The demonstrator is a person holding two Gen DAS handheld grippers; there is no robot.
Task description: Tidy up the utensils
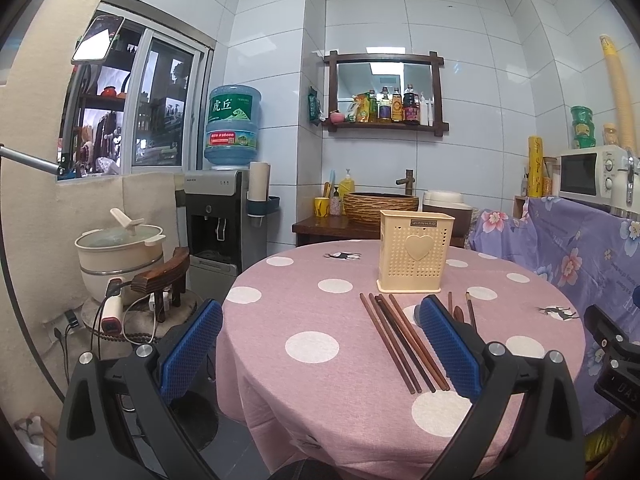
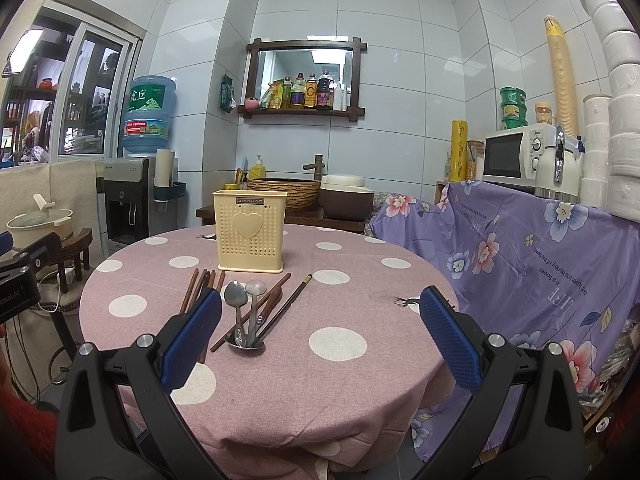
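A cream perforated utensil holder (image 2: 250, 232) with a heart emblem stands upright on the desk (image 2: 280, 380). Just before it lie loose brown wooden chopsticks (image 1: 394, 340) and three metal spoons (image 2: 244, 316), overlapping.

Table (image 2: 280, 380): round, near centre of the room, bearing all the utensils.
Holder (image 2: 250, 232): upright on the far part of the table.
Chopsticks (image 1: 394, 340): lying on the table just near of the holder, left of the spoons.
Spoons (image 2: 244, 312): lying on the table near of the holder, right of the chopsticks, with more sticks crossing beside them.
Basin (image 2: 285, 190): on a counter behind the table, beyond the holder.
Water dispenser (image 2: 128, 200): far left, behind the table.
Microwave (image 2: 516, 156): far right, on a draped surface.
Shelf (image 2: 298, 110): on the far wall, above the basin.
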